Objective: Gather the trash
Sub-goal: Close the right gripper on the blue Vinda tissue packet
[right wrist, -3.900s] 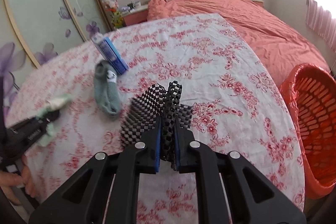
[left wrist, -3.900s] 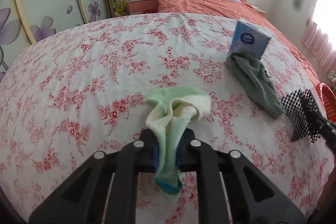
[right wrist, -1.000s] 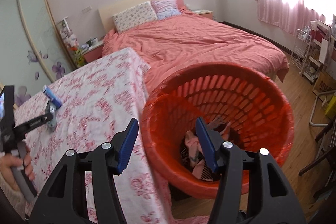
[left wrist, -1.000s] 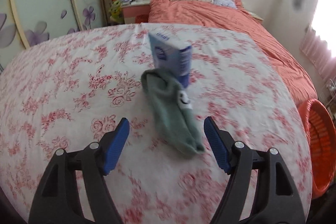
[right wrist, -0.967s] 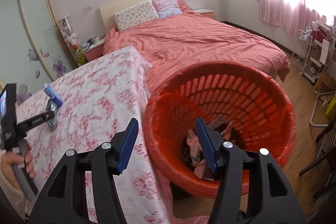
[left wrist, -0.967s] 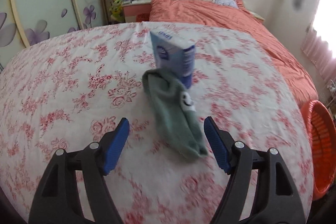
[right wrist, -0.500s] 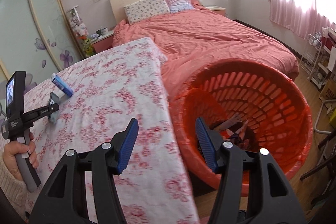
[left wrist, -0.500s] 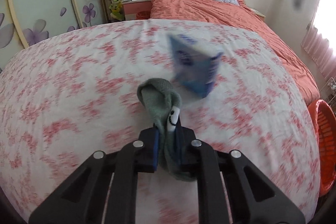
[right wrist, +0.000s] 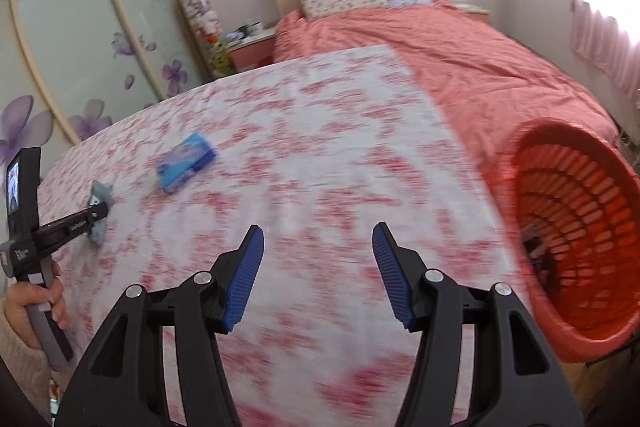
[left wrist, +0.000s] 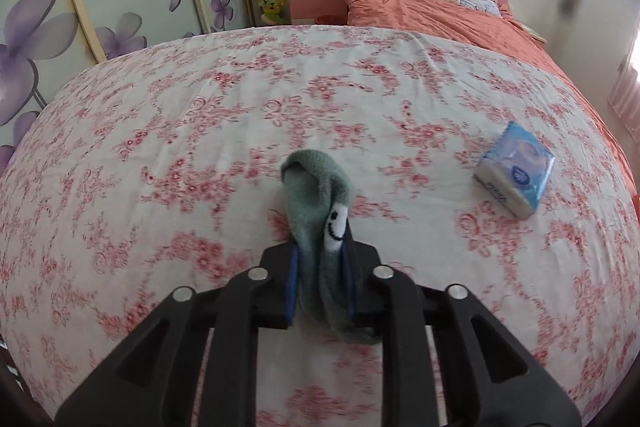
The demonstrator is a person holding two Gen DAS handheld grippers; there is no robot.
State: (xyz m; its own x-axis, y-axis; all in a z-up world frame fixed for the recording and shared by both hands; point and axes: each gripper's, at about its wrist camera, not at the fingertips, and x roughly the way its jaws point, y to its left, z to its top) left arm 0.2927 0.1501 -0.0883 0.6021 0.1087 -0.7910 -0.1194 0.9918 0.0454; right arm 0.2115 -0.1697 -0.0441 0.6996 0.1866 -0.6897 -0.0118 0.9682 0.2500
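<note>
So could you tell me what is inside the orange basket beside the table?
Inside the orange basket, only a dark and pinkish scrap shows low down through the opening. Its near wall covers the bottom, so what it is cannot be told.

Both units same build: left hand-held gripper (left wrist: 320, 287) and right hand-held gripper (right wrist: 318, 267) have black plastic linkage arms, silver pivot screws, ribbed blue pads. Left unit: grey handle, small lit screen, white lettering. Cream knit sleeve (right wrist: 20, 351).

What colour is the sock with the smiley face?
The sock is grey-green with a white smiley patch, seen best in the left wrist view.
</note>
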